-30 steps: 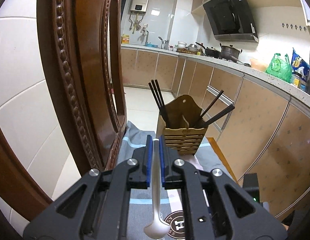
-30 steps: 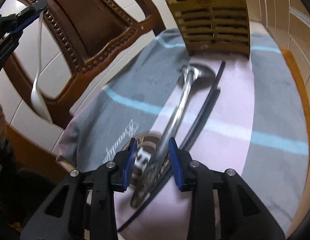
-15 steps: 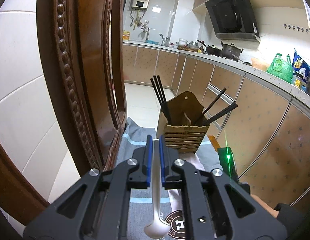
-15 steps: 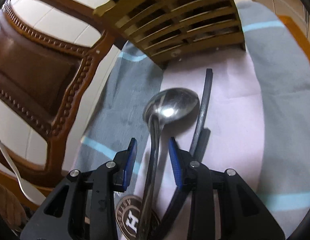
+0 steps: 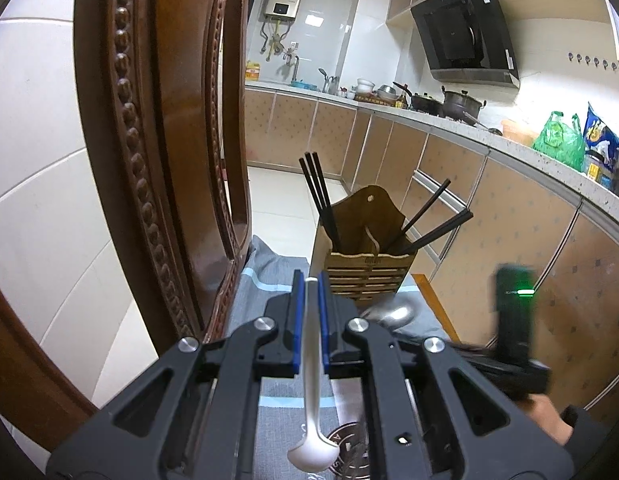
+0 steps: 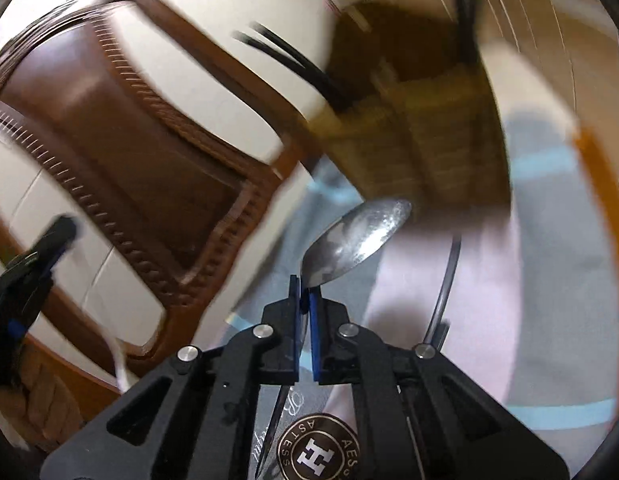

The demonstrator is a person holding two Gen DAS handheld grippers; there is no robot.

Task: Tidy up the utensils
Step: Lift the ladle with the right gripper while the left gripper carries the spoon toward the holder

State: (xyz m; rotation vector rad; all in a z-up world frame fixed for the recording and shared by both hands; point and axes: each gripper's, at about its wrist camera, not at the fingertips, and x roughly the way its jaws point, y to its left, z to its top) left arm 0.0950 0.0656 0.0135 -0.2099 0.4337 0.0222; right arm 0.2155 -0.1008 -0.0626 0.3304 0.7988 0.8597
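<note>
My left gripper (image 5: 310,280) is shut on a white spoon (image 5: 311,384), handle between the blue pads, bowl hanging toward the camera. It hovers short of the wooden utensil holder (image 5: 365,264), which holds several black chopsticks (image 5: 319,196). My right gripper (image 6: 305,300) is shut on the neck of a metal spoon (image 6: 355,240) and has it lifted off the cloth, bowl pointing at the blurred holder (image 6: 421,140). The metal spoon's bowl also shows in the left wrist view (image 5: 389,314). A black chopstick (image 6: 445,284) lies on the cloth at the right.
A carved wooden chair back (image 5: 161,160) stands close on the left. The striped grey and pink cloth (image 6: 529,280) covers a small table with an orange edge (image 6: 601,200). Kitchen cabinets (image 5: 489,208) run along the right.
My right gripper has shut on the metal spoon and lifted it off the cloth, swinging fast toward the holder. My left gripper still holds the white spoon, nearly still.
</note>
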